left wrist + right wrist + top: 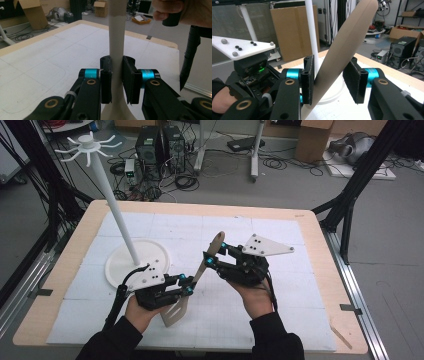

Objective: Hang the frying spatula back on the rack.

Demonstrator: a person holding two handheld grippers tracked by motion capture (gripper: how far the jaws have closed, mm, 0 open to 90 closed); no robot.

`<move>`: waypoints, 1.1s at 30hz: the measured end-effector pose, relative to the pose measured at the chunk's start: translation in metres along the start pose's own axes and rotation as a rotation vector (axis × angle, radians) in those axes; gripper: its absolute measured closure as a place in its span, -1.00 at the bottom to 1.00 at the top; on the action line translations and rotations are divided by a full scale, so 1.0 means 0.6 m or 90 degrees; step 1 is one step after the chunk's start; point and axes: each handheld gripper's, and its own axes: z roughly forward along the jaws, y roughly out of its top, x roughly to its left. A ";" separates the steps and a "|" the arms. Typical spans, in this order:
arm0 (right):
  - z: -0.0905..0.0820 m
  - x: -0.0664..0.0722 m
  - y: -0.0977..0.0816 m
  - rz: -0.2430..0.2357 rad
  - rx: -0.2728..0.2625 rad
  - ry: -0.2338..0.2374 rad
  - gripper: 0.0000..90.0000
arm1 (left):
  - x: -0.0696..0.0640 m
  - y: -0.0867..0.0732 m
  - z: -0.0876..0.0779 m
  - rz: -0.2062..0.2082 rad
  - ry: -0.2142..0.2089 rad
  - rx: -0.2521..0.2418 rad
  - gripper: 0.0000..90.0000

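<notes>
A flat beige spatula [176, 312] stands tilted above the table, blade down by my left hand and handle tip [217, 240] up and to the right. My left gripper [189, 286] is shut on its narrow neck; in the left gripper view both pads [106, 80] press the beige neck [116, 37]. My right gripper [214, 252] is higher up, with the handle [344, 47] crossing slantwise between its jaws [328, 77]. The right pads [353, 80] stand close to the handle's edges, and a slim gap still shows.
A white stand with a round base [150, 257], a tall pole [117, 210] and hook arms at the top [87, 145] stands on the white mat at left, just behind my left gripper. The wooden table edge [320, 250] runs at right.
</notes>
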 end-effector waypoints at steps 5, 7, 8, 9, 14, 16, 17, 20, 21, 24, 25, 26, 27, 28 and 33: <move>-0.001 0.009 0.009 -0.010 -0.004 0.016 0.38 | -0.001 0.001 -0.005 0.000 -0.018 -0.013 0.72; 0.000 0.013 0.014 -0.018 -0.005 0.029 0.40 | -0.002 0.002 -0.006 0.000 -0.024 -0.018 0.72; 0.000 0.015 0.016 -0.023 -0.006 0.032 0.41 | -0.002 0.003 -0.008 0.002 -0.027 -0.018 0.71; 0.000 0.015 0.016 -0.023 -0.006 0.032 0.41 | -0.002 0.003 -0.008 0.002 -0.027 -0.018 0.71; 0.004 0.029 0.033 -0.041 0.000 0.078 0.48 | -0.005 0.005 -0.012 0.006 -0.050 -0.034 0.71; 0.007 0.035 0.038 -0.051 0.004 0.104 0.52 | -0.006 0.004 -0.013 0.009 -0.059 -0.037 0.70; 0.009 0.038 0.041 -0.055 0.006 0.117 0.53 | -0.006 0.004 -0.013 0.009 -0.064 -0.038 0.70; 0.013 0.046 0.045 -0.070 0.013 0.151 0.55 | -0.008 0.004 -0.012 0.012 -0.079 -0.039 0.69; 0.014 0.047 0.046 -0.073 0.016 0.161 0.56 | -0.009 0.004 -0.012 0.015 -0.085 -0.039 0.69; 0.014 0.047 0.046 -0.071 0.012 0.190 0.56 | -0.010 0.004 -0.014 0.020 -0.107 -0.049 0.69; 0.013 0.046 0.047 -0.072 0.007 0.198 0.56 | -0.010 0.005 -0.014 0.018 -0.114 -0.054 0.69; 0.012 0.046 0.047 -0.068 0.008 0.206 0.56 | -0.010 0.005 -0.015 0.017 -0.120 -0.060 0.68; 0.011 0.045 0.048 -0.069 0.007 0.212 0.56 | -0.009 0.005 -0.015 0.015 -0.127 -0.068 0.67; 0.010 0.045 0.048 -0.066 0.007 0.218 0.56 | -0.008 0.006 -0.016 0.014 -0.134 -0.074 0.64; 0.013 0.043 0.047 -0.074 0.019 0.247 0.56 | -0.004 0.011 -0.020 0.008 -0.172 -0.095 0.52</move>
